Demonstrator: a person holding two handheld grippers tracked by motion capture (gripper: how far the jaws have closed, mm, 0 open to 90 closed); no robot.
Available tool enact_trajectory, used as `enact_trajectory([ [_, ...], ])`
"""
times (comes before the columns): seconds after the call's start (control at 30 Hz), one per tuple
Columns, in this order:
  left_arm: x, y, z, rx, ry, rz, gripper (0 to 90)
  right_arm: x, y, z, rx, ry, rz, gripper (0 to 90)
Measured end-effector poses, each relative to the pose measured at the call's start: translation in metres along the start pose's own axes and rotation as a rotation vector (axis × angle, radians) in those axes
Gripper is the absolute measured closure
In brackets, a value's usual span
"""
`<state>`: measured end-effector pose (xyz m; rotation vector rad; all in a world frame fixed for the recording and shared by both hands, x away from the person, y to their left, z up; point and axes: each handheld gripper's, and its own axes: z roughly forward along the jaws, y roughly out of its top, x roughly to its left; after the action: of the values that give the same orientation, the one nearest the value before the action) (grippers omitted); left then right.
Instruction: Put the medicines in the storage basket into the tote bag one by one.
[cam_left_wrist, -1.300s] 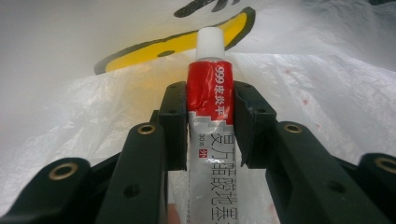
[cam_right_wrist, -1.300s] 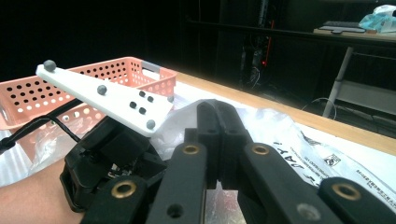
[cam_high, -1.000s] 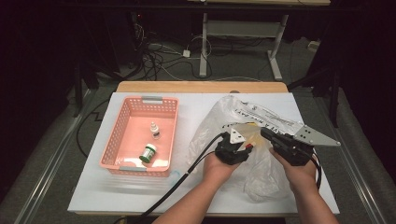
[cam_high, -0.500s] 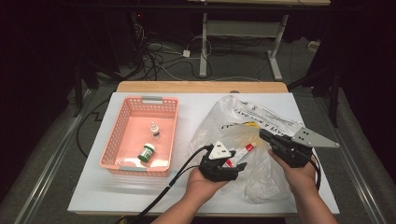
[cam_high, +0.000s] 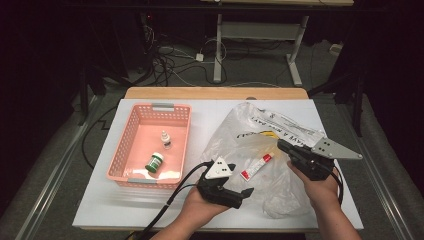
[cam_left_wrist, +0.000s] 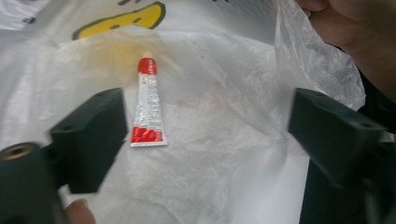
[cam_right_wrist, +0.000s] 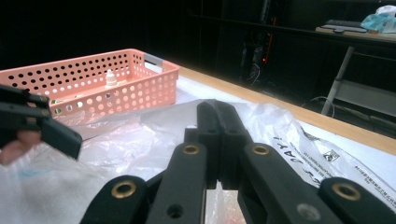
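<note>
tube: small red-and-white tube (cam_high: 256, 166) with a pale cap, lying flat on the plastic bag, free of both hand-held grippers; in the left gripper view (cam_left_wrist: 147, 103) it lies cap away from the camera, just beside the left jaw
tube print: fine text on the white body, too small to read
left hand-held gripper: (cam_high: 240, 196) at the near edge of the surface, just short of the tube; jaws spread wide and have just been opening, nothing between them but bag film and the tube off to one side
right hand-held gripper: (cam_high: 285, 147) jaws closed together, tips on the bag's film at its right part; whether they pinch the film I cannot tell; the right gripper view (cam_right_wrist: 217, 122) shows the two jaws pressed flat against each other
plastic bag: (cam_high: 250, 127) thin, translucent white, crumpled, spread across the right half of the surface; yellow smiley-type graphic and a strip of black print, letters not legible here
basket: pink perforated basket (cam_high: 131, 134) on the left of the surface, well apart from the bag's tube
basket contents: small white dropper bottle (cam_high: 165, 139) upright; green-capped jar (cam_high: 154, 162) lying nearer the front; label unreadable
surface: white board (cam_high: 100, 200) on a wooden top
</note>
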<state>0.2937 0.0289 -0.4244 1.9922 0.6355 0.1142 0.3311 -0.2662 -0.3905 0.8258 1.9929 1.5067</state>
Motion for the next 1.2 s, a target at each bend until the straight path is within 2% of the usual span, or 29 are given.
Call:
enact_trajectory([
  [0.07,0.000,-0.001,-0.005,-0.009,-0.017,-0.007,1.7,0.000,-0.001,0.000,0.003,-0.004,0.002,90.0],
  [0.1,-0.001,-0.002,-0.007,-0.003,-0.023,0.001,0.0,0.000,-0.001,0.000,0.004,-0.005,0.002,90.0],
  [0.23,0.000,-0.004,-0.018,-0.010,0.008,0.014,0.0,0.000,0.000,-0.002,0.002,-0.006,0.000,90.0],
  [0.3,0.005,-0.005,-0.024,-0.026,0.028,-0.006,0.0,0.000,0.000,-0.002,-0.002,-0.007,-0.004,90.0],
  [0.37,0.011,-0.006,-0.029,-0.034,0.030,-0.023,0.0,0.000,0.000,-0.003,-0.003,-0.007,0.000,90.0],
  [0.47,0.017,-0.007,-0.036,-0.035,0.080,-0.018,0.0,-0.001,0.000,-0.003,-0.004,-0.011,-0.002,90.0],
  [0.83,0.045,-0.014,-0.070,-0.050,0.201,-0.064,0.0,-0.001,0.000,-0.005,-0.005,-0.008,0.004,90.0],
  [1.0,0.058,-0.018,-0.085,-0.038,0.259,-0.084,0.0,-0.002,-0.001,-0.005,-0.004,-0.007,-0.001,90.0],
  [1.2,0.075,-0.024,-0.104,-0.052,0.312,-0.132,0.0,-0.002,-0.001,-0.005,-0.005,-0.006,-0.001,90.0],
])
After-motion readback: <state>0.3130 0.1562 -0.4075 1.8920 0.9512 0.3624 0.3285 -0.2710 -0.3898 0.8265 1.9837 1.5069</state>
